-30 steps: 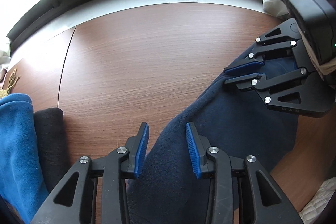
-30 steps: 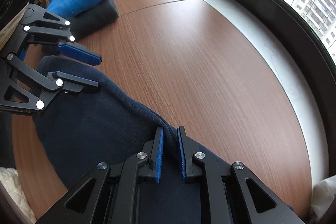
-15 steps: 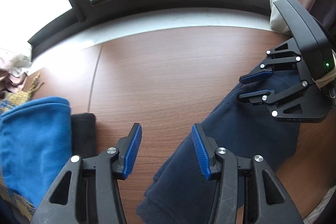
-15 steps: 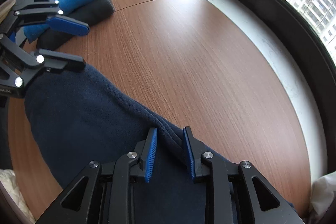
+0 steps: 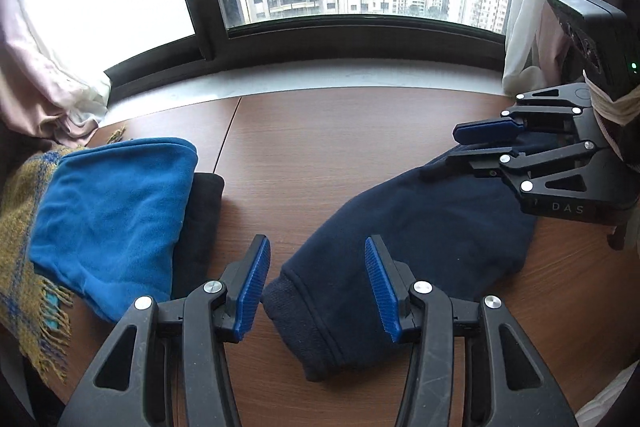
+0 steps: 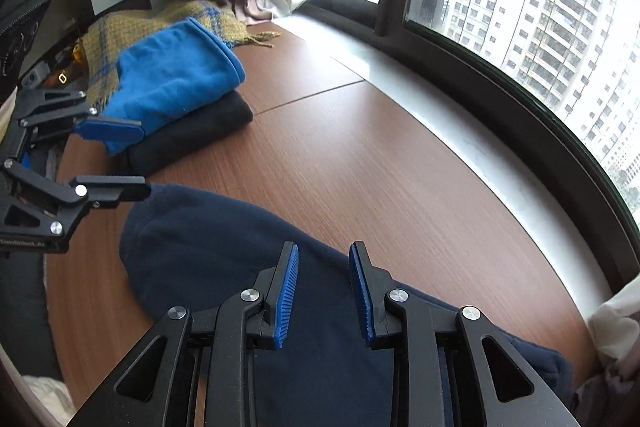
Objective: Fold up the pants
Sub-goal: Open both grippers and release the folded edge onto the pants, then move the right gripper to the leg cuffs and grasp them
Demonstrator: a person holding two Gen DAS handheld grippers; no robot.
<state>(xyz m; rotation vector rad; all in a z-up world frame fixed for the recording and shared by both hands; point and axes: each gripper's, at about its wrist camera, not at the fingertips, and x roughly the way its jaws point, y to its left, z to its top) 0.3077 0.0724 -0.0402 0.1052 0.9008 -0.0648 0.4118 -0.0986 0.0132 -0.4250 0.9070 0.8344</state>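
Note:
The navy pants [image 5: 420, 239] lie folded in a long bundle on the brown wooden table [image 5: 320, 147], cuff end toward my left gripper. My left gripper [image 5: 316, 287] is open and empty, raised just above the cuff end. My right gripper [image 6: 322, 295] is open and empty above the other end of the pants [image 6: 240, 259]. The right gripper also shows in the left wrist view [image 5: 476, 147], and the left gripper shows in the right wrist view [image 6: 120, 159], open beside the pants' end.
A folded blue garment [image 5: 112, 211] lies on a black one [image 5: 200, 227] at the left, with a yellow plaid scarf [image 5: 20, 227] behind. A window sill [image 5: 320, 75] and curtains [image 5: 44, 75] border the table's far side.
Both grippers have opened, let go of the pants and lifted back. The pants now rest on the table.

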